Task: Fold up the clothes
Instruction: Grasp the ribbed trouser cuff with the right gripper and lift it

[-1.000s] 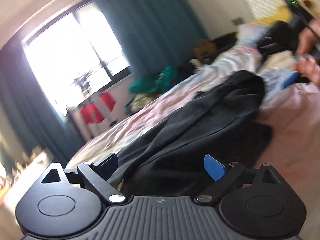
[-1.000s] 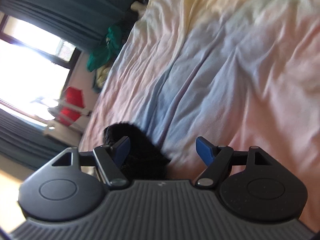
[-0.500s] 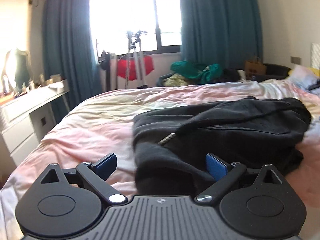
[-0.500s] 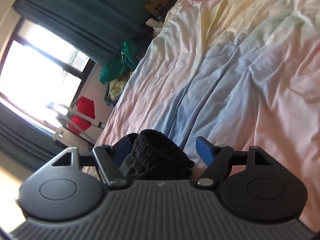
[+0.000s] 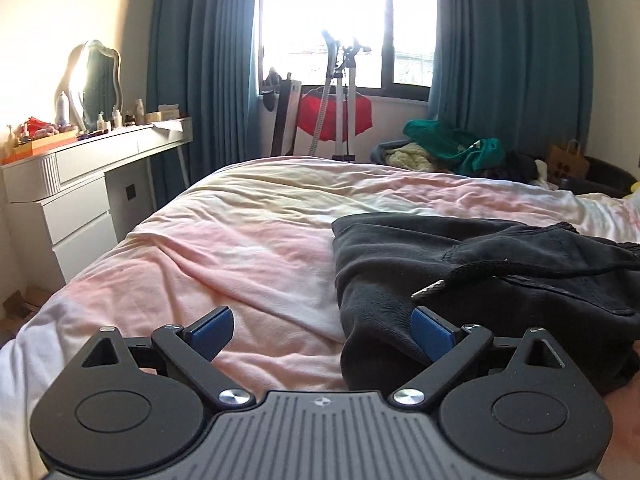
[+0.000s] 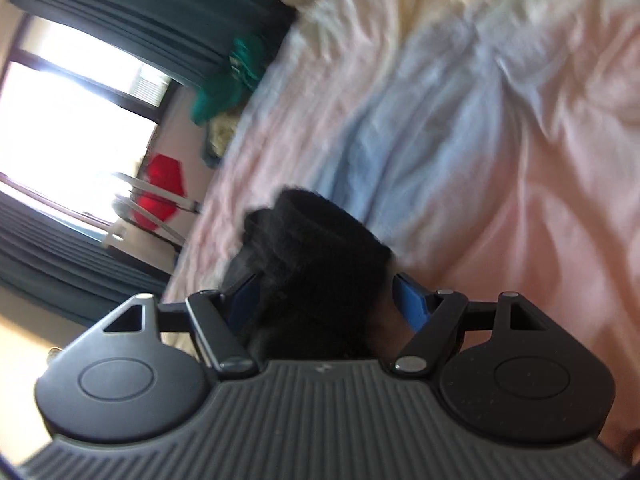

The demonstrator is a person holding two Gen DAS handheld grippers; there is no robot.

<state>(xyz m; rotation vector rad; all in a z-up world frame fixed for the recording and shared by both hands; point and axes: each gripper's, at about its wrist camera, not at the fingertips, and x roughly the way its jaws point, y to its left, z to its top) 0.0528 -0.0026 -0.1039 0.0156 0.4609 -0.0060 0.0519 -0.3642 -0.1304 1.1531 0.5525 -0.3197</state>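
Black fleecy garment lies rumpled on crinkled sheet; both claws gape wide.

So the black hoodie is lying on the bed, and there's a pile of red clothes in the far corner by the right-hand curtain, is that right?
Not quite. The black hoodie does lie on the bed, but the pile of clothes in the far corner by the right-hand curtain is green, not red. The left wrist view shows it. The red cloth hangs under the window instead.
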